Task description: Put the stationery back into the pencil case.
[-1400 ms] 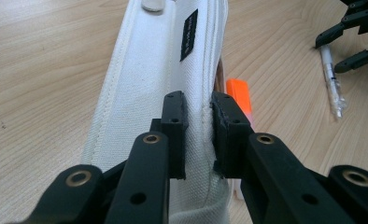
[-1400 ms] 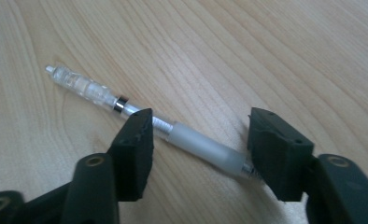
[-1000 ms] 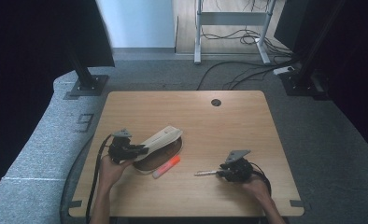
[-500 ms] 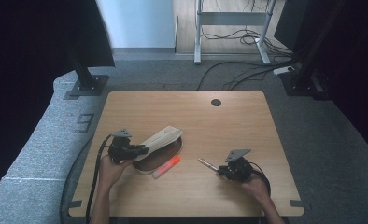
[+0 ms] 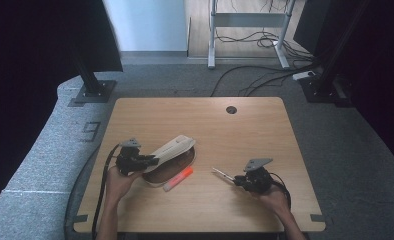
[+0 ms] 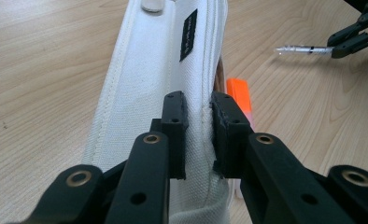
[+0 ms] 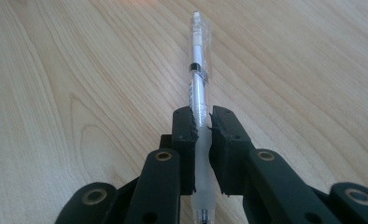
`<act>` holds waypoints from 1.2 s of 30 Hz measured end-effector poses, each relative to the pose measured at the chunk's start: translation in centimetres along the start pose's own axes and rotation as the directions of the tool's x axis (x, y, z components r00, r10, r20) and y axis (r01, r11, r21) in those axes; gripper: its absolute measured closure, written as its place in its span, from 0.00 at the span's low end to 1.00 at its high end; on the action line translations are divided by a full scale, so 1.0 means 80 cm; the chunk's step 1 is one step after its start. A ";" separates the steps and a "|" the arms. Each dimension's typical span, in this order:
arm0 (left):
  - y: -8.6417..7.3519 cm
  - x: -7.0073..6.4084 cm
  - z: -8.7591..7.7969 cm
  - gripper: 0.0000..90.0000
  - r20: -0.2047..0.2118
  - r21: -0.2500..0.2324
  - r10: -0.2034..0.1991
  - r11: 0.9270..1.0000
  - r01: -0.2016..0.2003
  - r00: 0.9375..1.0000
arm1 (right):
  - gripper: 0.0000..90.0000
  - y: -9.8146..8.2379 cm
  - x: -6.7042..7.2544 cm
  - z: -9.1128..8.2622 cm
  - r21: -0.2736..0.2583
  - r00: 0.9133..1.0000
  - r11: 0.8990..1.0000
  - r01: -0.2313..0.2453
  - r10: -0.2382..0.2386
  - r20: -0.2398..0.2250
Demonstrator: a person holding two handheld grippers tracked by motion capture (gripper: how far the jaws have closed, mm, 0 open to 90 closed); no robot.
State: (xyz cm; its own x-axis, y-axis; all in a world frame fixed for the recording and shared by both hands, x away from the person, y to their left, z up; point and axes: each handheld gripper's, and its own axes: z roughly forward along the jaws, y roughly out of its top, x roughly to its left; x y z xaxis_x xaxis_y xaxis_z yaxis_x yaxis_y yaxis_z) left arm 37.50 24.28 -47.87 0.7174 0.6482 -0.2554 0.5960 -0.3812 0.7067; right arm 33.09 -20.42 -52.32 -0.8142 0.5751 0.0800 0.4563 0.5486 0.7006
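High view, room: your surface (image 5: 200,120) lies bare from the white pouch (image 5: 171,148) up to its far edge and the round cable hole (image 5: 231,109); the front edge runs close below your hands.
High view, places: the orange marker (image 5: 179,178) lies just beside the pouch on its near side; the pen (image 5: 221,174) is well apart to the pouch's right.
High view, hard to see: both sets of jaws are too small to read here.
Left gripper view, grip: your left gripper (image 6: 200,122) is pressed together on a fold of the pouch (image 6: 145,79).
Left gripper view, hidden: the marker (image 6: 238,95) peeks out from behind the pouch and one jaw; the pouch's far end is cut off.
Right gripper view, grip: your right gripper (image 7: 200,133) pinches the clear pen (image 7: 199,77) by its frosted sleeve, tip pointing away over the bare surface (image 7: 70,88).
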 end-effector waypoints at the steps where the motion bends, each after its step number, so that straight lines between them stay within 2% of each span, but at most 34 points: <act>1: 0.000 0.000 0.000 0.85 0.002 -0.001 -0.002 1.000 0.002 1.000 | 0.87 0.002 0.000 -0.001 -0.004 1.000 1.000 0.000 0.000 0.000; 6: 0.000 0.001 0.000 0.85 0.002 -0.004 -0.007 1.000 0.007 1.000 | 0.87 0.011 0.001 -0.001 -0.012 1.000 1.000 0.007 -0.007 -0.002; 14: 0.000 0.001 -0.001 0.85 0.004 -0.006 -0.010 1.000 0.010 1.000 | 0.87 0.033 0.003 0.006 -0.024 0.999 1.000 0.014 -0.015 -0.033; 16: 0.000 0.001 -0.001 0.85 0.006 -0.007 -0.012 1.000 0.012 1.000 | 0.87 0.040 0.003 0.009 -0.021 0.999 1.000 0.014 -0.015 -0.047; 36: 0.001 -0.001 -0.003 0.85 -0.005 -0.015 -0.004 1.000 0.004 1.000 | 0.87 0.090 0.012 0.044 -0.004 0.995 0.997 0.077 -0.077 -0.070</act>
State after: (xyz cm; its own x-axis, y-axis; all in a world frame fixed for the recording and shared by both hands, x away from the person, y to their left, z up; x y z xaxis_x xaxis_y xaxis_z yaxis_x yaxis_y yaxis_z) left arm 37.45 24.34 -47.64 0.7128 0.6534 -0.2549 0.5938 -0.3688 0.7151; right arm 36.86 -13.78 -49.65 -0.8700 0.4873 0.0758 0.3913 0.5886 0.7075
